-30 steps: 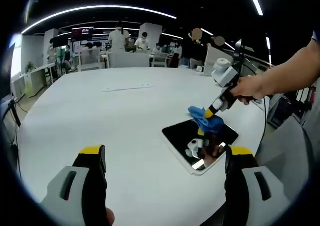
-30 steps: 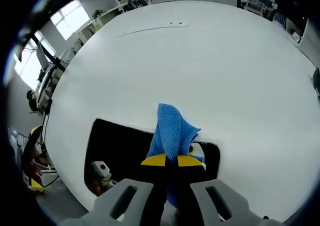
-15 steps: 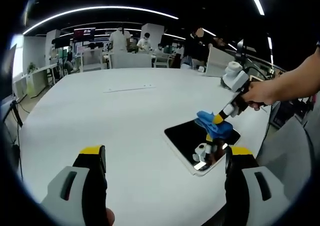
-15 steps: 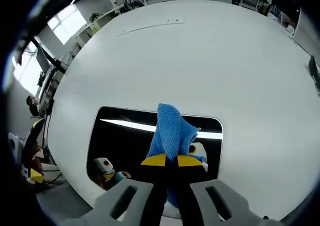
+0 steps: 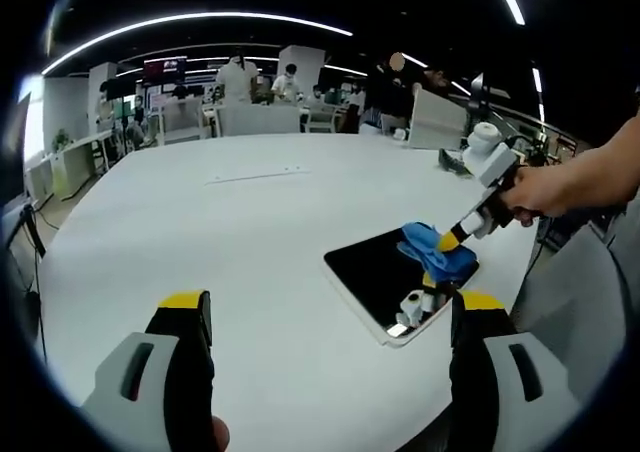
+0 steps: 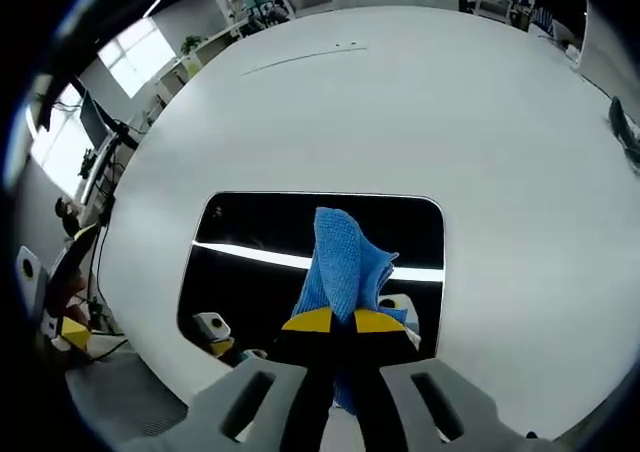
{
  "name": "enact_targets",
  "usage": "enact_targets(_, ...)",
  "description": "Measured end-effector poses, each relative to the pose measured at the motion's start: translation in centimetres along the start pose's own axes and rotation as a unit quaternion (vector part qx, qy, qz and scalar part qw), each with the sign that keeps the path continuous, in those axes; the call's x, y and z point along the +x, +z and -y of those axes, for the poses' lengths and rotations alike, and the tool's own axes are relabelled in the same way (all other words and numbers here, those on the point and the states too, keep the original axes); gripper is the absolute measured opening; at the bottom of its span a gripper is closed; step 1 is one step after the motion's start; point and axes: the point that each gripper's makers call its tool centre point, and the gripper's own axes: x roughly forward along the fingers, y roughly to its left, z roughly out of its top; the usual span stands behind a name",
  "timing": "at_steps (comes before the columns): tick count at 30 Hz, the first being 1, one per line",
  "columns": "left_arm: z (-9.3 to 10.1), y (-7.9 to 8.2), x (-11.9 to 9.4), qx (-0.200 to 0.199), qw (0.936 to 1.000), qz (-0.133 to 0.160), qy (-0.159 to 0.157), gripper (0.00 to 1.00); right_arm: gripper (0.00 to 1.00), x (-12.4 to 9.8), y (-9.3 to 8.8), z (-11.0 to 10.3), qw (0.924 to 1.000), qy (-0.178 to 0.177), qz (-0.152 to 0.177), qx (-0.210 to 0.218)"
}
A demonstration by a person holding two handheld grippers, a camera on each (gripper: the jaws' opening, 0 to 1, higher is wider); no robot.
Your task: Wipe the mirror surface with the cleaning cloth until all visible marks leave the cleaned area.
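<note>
A rectangular mirror [image 5: 385, 277] [image 6: 260, 262] with a white frame lies flat near the edge of a round white table [image 5: 250, 242]. Its dark glass reflects ceiling lights and the grippers. My right gripper [image 6: 335, 322] is shut on a blue cleaning cloth [image 6: 343, 264], which hangs over the glass. In the left gripper view the right gripper [image 5: 452, 240], held by a person's hand, presses the blue cloth [image 5: 436, 251] at the mirror's far right end. My left gripper [image 5: 325, 317] stands open over the table, short of the mirror, with nothing between its fingers.
The white table [image 6: 420, 112] stretches wide beyond the mirror, with a thin strip [image 5: 255, 176] lying far off. The table edge runs just past the mirror's near side. Desks and people stand in the background of the office.
The right gripper with the cloth has drawn along the mirror toward its right end, so more of the glass shows in its view. The left gripper has held still.
</note>
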Motion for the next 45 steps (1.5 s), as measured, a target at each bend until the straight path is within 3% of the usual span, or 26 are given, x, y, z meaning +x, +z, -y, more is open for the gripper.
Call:
enact_targets(29,0.9,-0.2,0.1,-0.005,1.0000,-0.001,0.003,0.98,0.00,-1.5,-3.7,-1.0,0.9997,0.023,-0.006,0.009)
enact_targets(39,1.3,-1.0,-0.1,-0.003,1.0000,-0.007,-0.004,0.98,0.00,-2.1,-4.9,-1.3,0.9993,0.031,-0.010,0.021)
enact_targets(45,1.1,-0.4,0.0,-0.004,1.0000,0.001,-0.007,0.99,0.00,-2.2,-5.2,-1.3,0.9990,0.032,-0.014,0.027)
